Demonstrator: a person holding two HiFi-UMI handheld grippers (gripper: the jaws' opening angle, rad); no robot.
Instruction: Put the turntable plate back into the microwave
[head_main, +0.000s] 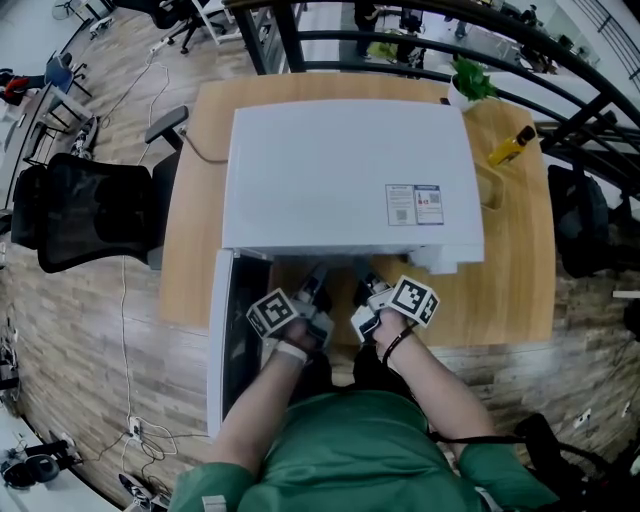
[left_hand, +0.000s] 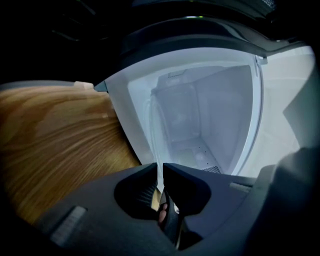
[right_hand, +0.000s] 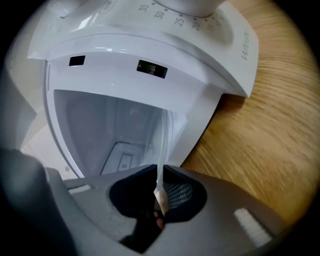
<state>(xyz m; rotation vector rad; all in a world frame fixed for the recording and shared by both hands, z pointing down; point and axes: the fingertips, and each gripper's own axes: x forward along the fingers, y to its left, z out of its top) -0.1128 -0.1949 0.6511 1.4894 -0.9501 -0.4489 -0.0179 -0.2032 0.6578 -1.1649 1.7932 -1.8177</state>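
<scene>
Left tongs (left_hand: 161, 172) and right tongs (right_hand: 159, 176), one in each hand of a person in a green top (head_main: 350, 455), pinch the near rim of a clear glass turntable plate (right_hand: 162, 147) at the front of a white microwave (head_main: 340, 170). Each pair is closed on the thin glass edge, which shows as a pale sliver between the dark pads. From the two grips the plate runs forward to the mouth of the open cavity (left_hand: 205, 115); whether it touches the cavity floor cannot be made out. The two tongs sit side by side, close together, over the strip of wooden worktop (head_main: 510, 290) between the microwave and the near edge. The microwave door (head_main: 215, 340) stands swung out past the near edge, on the person's left. A numbered dial (right_hand: 192, 6) shows on the control panel beside the opening. A yellow object (head_main: 512, 146) and a green plant (head_main: 470, 78) stand near the worktop's far right corner. A cable (head_main: 200, 152) trails from behind the microwave toward the left edge, where a black office chair (head_main: 90, 210) is parked on the floor.
</scene>
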